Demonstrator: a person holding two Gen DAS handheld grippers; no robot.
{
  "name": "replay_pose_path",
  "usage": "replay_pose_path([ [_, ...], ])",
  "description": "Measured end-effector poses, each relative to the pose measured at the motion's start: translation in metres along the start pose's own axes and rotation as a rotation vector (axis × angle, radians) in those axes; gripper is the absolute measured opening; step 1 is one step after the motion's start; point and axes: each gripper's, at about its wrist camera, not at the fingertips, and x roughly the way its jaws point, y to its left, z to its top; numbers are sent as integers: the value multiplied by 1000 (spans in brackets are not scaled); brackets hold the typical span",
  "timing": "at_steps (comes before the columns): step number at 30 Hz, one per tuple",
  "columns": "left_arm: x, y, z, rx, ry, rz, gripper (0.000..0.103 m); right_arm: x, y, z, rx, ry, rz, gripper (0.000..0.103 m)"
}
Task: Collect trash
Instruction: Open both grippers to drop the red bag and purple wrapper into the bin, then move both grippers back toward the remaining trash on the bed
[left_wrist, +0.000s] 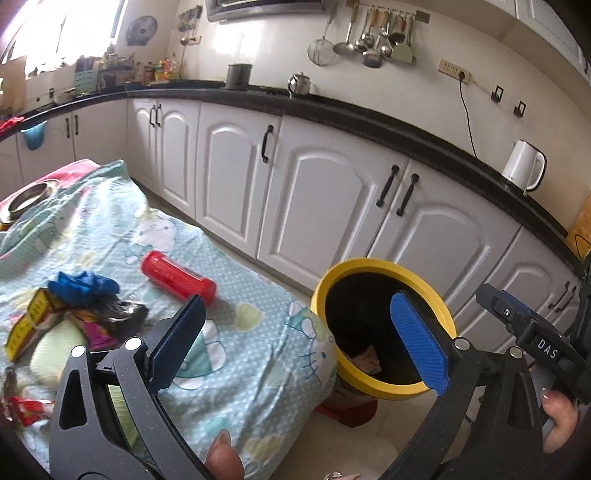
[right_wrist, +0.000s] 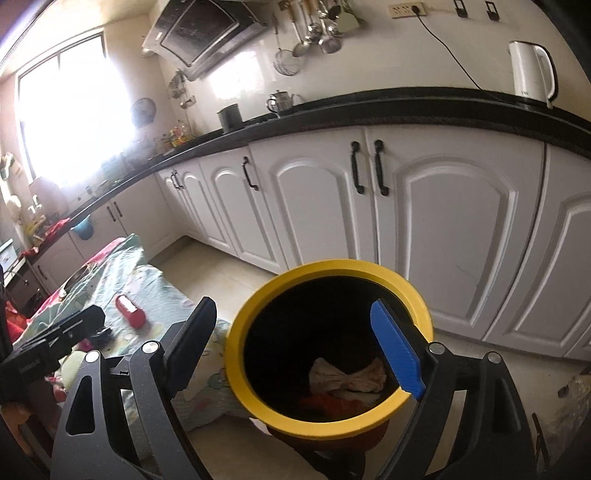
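A yellow-rimmed black bin (left_wrist: 384, 391) stands at the right end of a table covered with a Hello Kitty cloth (left_wrist: 236, 332). In the right wrist view the bin (right_wrist: 332, 428) holds crumpled beige paper (right_wrist: 347, 376) and something red. My right gripper (right_wrist: 299, 350) is open and empty above the bin mouth. My left gripper (left_wrist: 299, 339) is open and empty over the table's right end. On the cloth lie a red cylinder (left_wrist: 177, 277), a blue crumpled piece (left_wrist: 83, 286), and yellow and dark wrappers (left_wrist: 37, 321). The right gripper's body (left_wrist: 532, 332) shows at the right.
White cabinets (left_wrist: 325, 199) under a black counter run behind. A white kettle (left_wrist: 524, 166) and a metal teapot (left_wrist: 299, 83) stand on the counter. A metal bowl (left_wrist: 27, 199) sits at the table's far end. Pale floor (right_wrist: 221, 273) lies between table and cabinets.
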Motion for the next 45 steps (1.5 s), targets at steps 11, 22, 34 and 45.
replay_pose_path([
  [11,-29,17,5,-21,-66,40,92,-8,29,0,-46,-5,55,85],
  [22,-52,49,7,-63,-120,111,92,-9,62,-3,-109,10,127,87],
  [34,-72,93,7,-128,-154,179,92,-9,115,-13,-227,35,245,92],
  [45,-87,134,4,-193,-169,231,92,-5,165,-26,-321,92,335,94],
])
